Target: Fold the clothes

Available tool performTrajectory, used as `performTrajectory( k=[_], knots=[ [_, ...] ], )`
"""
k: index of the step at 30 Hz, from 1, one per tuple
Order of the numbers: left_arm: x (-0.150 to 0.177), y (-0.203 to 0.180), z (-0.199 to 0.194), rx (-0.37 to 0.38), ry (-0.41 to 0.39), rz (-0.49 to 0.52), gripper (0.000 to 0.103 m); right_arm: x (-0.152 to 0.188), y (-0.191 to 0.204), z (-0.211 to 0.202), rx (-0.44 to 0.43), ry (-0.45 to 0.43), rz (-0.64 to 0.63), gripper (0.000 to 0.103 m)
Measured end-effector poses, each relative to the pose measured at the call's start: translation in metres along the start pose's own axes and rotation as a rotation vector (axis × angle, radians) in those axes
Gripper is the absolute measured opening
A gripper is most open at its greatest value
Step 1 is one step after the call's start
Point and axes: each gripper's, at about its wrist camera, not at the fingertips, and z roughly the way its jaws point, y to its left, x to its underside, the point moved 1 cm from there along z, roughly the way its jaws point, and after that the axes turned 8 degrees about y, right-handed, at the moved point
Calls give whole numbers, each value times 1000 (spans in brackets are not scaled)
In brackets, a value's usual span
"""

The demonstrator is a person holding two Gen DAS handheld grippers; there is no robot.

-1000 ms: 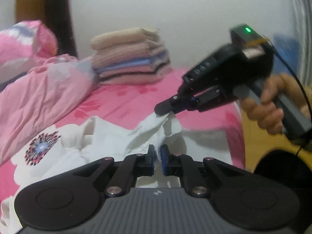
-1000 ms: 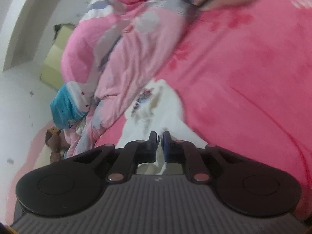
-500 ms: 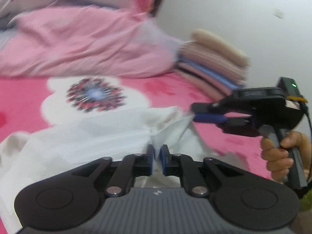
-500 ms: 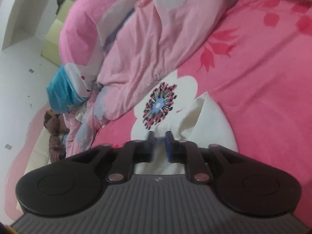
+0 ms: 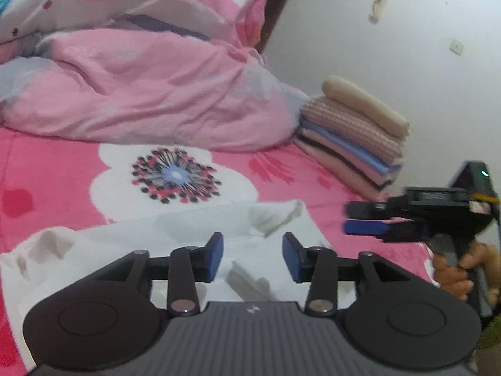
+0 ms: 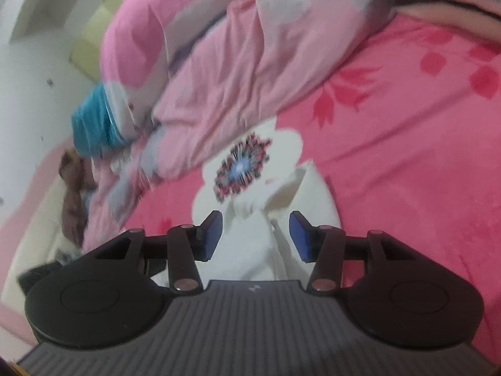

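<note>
Two open tools over a white garment on a pink bed

The left tool [image 5: 253,258] hangs with its jaws spread wide and empty above the white garment [image 5: 162,244], which lies rumpled on the pink bedsheet [image 5: 47,175] near the bed's close edge. The right tool [image 6: 255,235] is open too, gripping nothing — in the left view it shows at the right [image 5: 364,219], held in a hand [image 5: 460,272]. Bare sheet runs beyond the garment, past a large white flower print [image 5: 175,177]. A heaped pink quilt [image 5: 150,94] closes off the far side, and a stack of folded clothes [image 5: 353,141] sits against the wall [image 5: 407,47] — just beside the quilt.
</note>
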Motion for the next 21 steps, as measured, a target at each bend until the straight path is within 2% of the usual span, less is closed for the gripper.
performTrajectory(
  k=[4,7,9,11,12,14,16,17,21],
  knots=[
    [-5,-1,7,-2,32,-3,50,-9,-4,36,-8,134,-9,47],
    [-10,1,18,-10,72,-12,47,-9,-6,49,-6,179,-31,45],
    [-14,2,25,-16,99,-19,43,-8,-7,51,-13,189,-48,38],
    [-17,3,32,-21,125,-25,34,-6,-6,53,-22,196,-73,19],
    [-19,3,36,-24,139,-28,30,-6,-5,53,-25,193,-89,15],
    [-23,4,43,-30,166,-34,16,-4,-3,51,-26,176,-123,7],
    [-26,3,49,-36,178,-31,8,-3,-1,44,-40,130,-161,6],
    [-29,0,48,-40,156,-11,4,-2,0,39,-50,103,-181,6],
    [-41,-14,40,-74,40,91,2,0,2,29,-49,16,-262,5]
  ],
)
